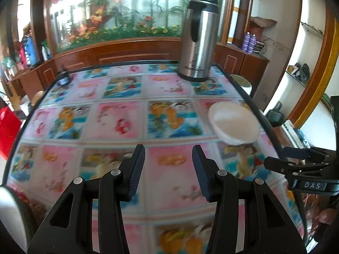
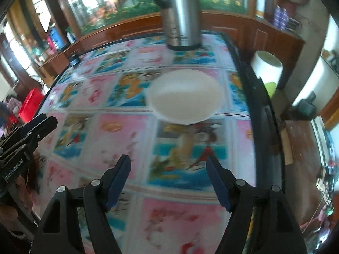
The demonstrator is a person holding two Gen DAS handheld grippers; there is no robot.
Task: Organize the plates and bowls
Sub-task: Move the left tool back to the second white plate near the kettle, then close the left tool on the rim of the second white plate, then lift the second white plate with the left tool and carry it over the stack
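A white bowl (image 1: 234, 122) stands upright on the patterned table (image 1: 118, 124) near its right edge. It also shows in the right wrist view (image 2: 185, 96), ahead of my right gripper (image 2: 168, 170). That gripper is open and empty, hovering a short way before the bowl. My left gripper (image 1: 168, 158) is open and empty over the table's middle front, left of the bowl. The right gripper shows in the left wrist view (image 1: 296, 160) at the right edge, and the left gripper shows in the right wrist view (image 2: 36, 127). A white rounded object (image 1: 10, 213) sits at the lower left, mostly cut off.
A tall steel thermos (image 1: 199, 40) stands at the far right of the table, also in the right wrist view (image 2: 180, 12). A small dark object (image 1: 63, 77) lies at the far left corner. A wooden cabinet with a fish tank (image 1: 118, 10) stands behind. A white stool (image 2: 267, 65) stands beside the table's right edge.
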